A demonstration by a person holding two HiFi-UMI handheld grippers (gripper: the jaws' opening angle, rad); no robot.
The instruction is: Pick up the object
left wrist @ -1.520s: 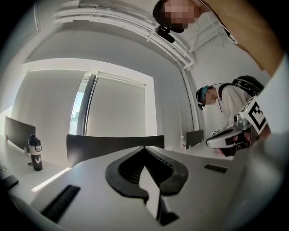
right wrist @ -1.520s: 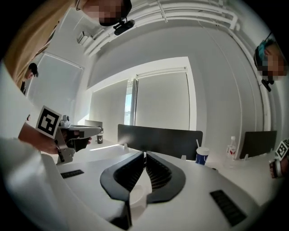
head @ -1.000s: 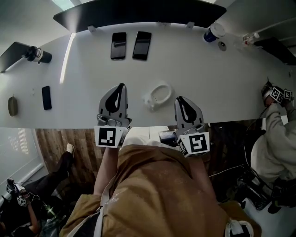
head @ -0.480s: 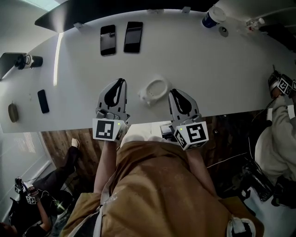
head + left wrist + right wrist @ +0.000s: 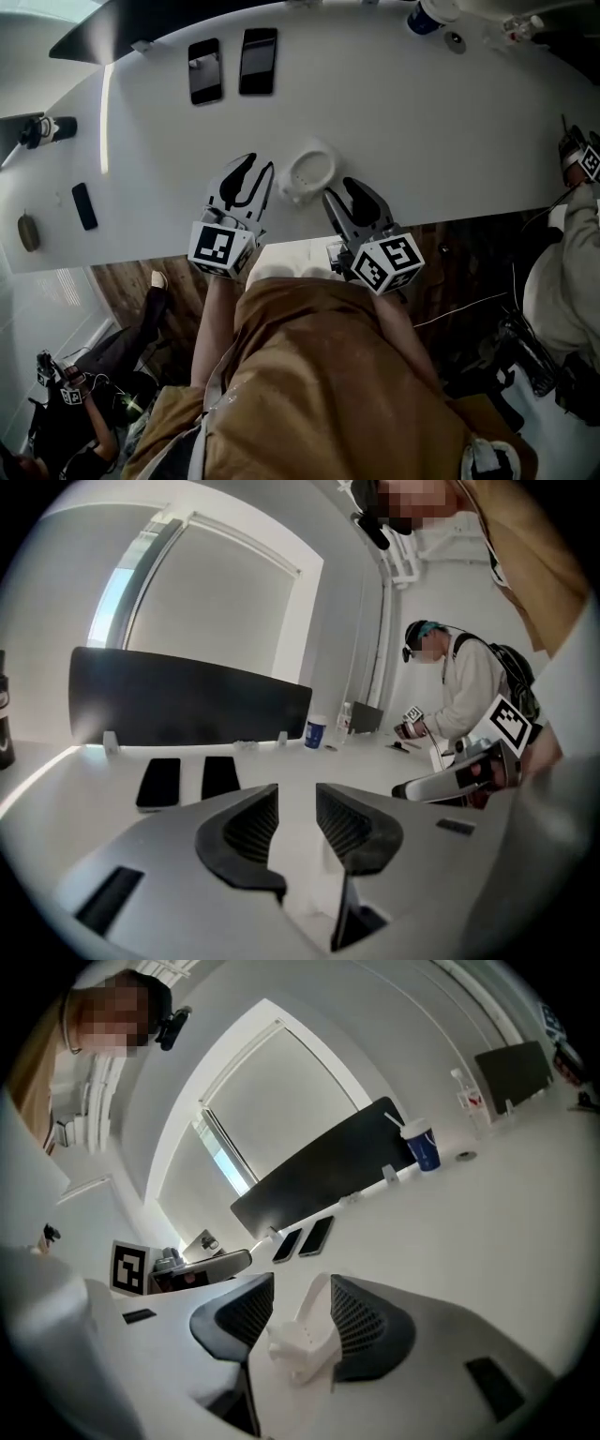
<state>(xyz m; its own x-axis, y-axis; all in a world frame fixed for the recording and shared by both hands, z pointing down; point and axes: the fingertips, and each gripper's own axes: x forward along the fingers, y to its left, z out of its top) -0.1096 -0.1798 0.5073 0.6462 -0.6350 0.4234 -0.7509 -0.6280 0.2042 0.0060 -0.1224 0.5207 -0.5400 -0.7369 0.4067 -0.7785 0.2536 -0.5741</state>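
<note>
The object is a small white plastic ring-shaped piece (image 5: 310, 172) lying on the white table (image 5: 441, 131) near its front edge. My left gripper (image 5: 259, 170) sits just left of it, tips angled toward it, jaws opening with a narrow gap. In the left gripper view the left gripper (image 5: 295, 794) has only a white shape low in that gap; I cannot tell what it is. My right gripper (image 5: 339, 191) is just below and right of the piece, jaws opening. In the right gripper view the white piece (image 5: 302, 1339) stands between the right gripper's (image 5: 302, 1284) pads, close to the right pad, not pinched.
Two dark phones (image 5: 205, 70) (image 5: 258, 60) lie side by side at the far side, before a dark monitor (image 5: 178, 23). A small black phone (image 5: 83, 205) and a brown oval thing (image 5: 28, 232) lie at far left. A blue-white cup (image 5: 427, 13) stands far right. A person (image 5: 567, 272) sits at right.
Both grippers have moved forward from the table's front edge up to the white piece. Their jaws were shut and now stand apart.
</note>
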